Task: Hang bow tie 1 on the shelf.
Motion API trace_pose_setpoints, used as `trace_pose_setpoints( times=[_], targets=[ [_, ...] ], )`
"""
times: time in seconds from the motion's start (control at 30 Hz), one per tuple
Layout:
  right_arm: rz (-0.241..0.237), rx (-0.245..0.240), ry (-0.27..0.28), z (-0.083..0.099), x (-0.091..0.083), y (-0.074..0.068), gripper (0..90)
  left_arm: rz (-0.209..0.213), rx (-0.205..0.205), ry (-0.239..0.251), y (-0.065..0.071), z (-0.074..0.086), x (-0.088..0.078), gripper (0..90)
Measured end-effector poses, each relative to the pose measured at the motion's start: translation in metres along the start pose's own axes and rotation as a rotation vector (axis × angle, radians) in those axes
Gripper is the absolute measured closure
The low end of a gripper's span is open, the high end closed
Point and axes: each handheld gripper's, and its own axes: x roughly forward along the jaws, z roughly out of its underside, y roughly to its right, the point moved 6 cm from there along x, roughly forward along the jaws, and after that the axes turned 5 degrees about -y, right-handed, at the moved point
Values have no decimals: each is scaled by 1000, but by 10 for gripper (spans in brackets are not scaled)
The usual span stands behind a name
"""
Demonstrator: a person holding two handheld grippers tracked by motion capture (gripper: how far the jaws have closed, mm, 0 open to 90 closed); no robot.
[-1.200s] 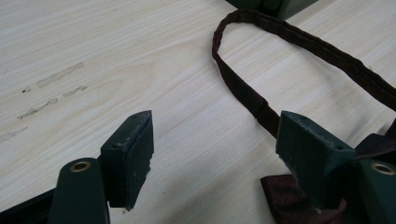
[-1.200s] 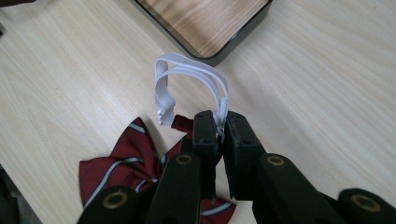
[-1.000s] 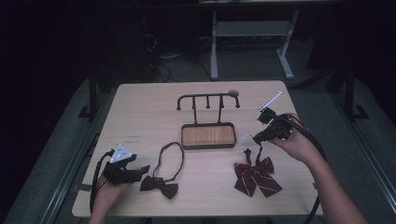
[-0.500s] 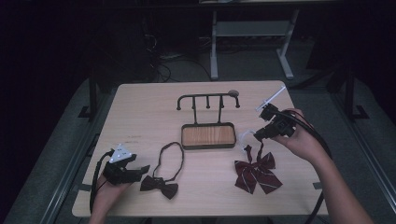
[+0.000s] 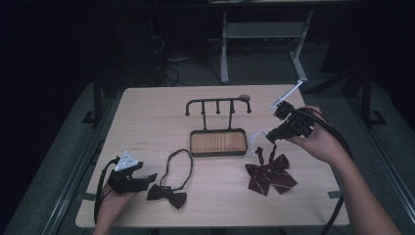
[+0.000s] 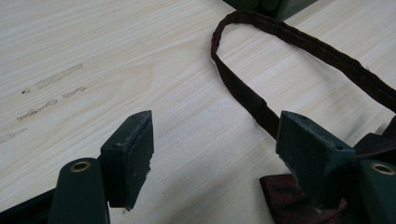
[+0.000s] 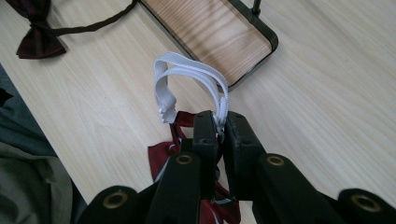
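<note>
Your right gripper (image 5: 270,137) has risen since a second ago, jaws clamped on the white elastic band (image 7: 187,74) of the striped red bow tie (image 5: 270,175), still partly on the table (image 5: 156,112). Left gripper (image 5: 150,177) rests wide open, empty, beside the dark bow tie (image 5: 167,194).

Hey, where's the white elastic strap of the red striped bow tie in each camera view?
High view: the white strap loops right of centre, pinched by the right gripper above the red striped bow tie.
Left gripper view: not in it.
Right gripper view: the strap arches at centre, clamped between the jaws.
Shared landmark: the wooden tray.
</note>
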Motion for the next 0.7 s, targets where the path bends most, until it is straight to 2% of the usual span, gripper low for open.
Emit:
trace_pose_setpoints(
  times=[0.37,0.7],
  targets=[
    [9,-20,10,-13,-16,-4,834,1,3,-3,-1,0,0,282],
    [8,-29,26,-22,-24,-3,835,3,1,-5,-2,1,0,282]
  ],
)
